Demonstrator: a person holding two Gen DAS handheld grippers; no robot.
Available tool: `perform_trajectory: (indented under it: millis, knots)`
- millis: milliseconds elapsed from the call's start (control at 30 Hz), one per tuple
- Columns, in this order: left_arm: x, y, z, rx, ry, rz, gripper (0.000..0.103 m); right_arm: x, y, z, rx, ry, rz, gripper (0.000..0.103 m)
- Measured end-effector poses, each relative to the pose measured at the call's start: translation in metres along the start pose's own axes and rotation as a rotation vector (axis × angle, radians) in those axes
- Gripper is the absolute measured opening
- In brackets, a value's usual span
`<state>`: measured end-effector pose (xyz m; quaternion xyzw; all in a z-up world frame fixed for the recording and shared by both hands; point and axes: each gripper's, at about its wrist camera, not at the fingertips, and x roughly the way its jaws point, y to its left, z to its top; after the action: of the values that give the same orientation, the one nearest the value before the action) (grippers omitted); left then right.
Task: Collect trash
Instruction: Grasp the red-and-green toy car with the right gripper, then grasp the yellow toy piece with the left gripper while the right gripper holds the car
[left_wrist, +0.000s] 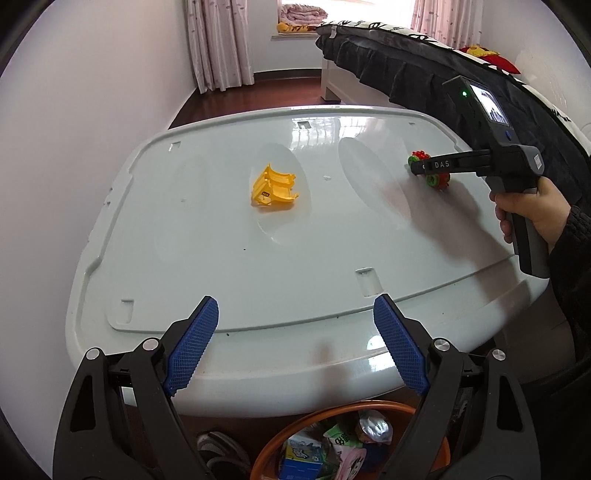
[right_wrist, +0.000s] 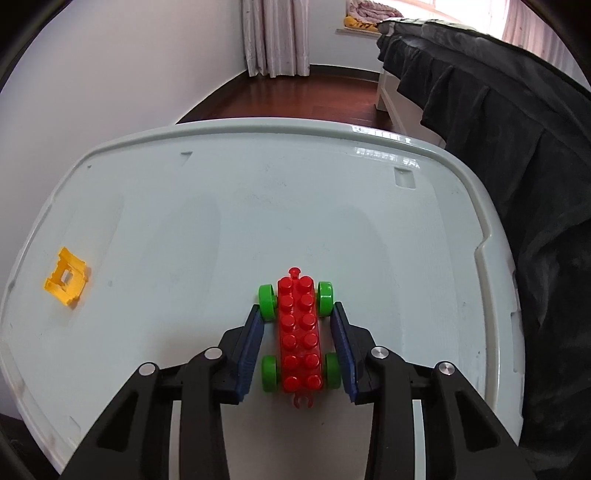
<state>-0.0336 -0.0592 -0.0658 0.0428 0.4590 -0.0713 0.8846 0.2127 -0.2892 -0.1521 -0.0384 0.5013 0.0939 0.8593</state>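
Toy wagon (right_wrist: 300, 334) | long axis parallel to right hand-held gripper (right_wrist: 300, 325) fingers

On the lid (left_wrist: 280, 258) two toys lie well apart: the block (left_wrist: 274, 189) near the middle, the wheeled car (right_wrist: 300, 336) toward the right side, nearer the bed (left_wrist: 424, 70). The right gripper (right_wrist: 300, 325) straddles the car, one finger along each row of wheels, touching the wheels. The left gripper (left_wrist: 295, 347) hangs over the lid's near edge. Below that edge stands the basket (left_wrist: 273, 439), with packets inside; a shoe (left_wrist: 218, 450) lies left of it.
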Motion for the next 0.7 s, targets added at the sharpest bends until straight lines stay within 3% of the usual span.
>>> perform_trajectory:
  millis: [267, 533, 700]
  knots:
    - [0.013, 0.001, 0.017, 0.010, 0.000, 0.010, 0.084, -0.035, 0.000, -0.006, 0.016, -0.083, 0.037, 0.037]
    - [0.061, 0.003, 0.064, 0.032, 0.023, 0.070, 0.084, -0.123, 0.008, -0.030, 0.043, -0.235, 0.147, 0.037]
    - [0.094, 0.005, 0.084, 0.038, 0.017, 0.085, 0.084, -0.154, 0.013, -0.046, 0.059, -0.287, 0.201, 0.037]
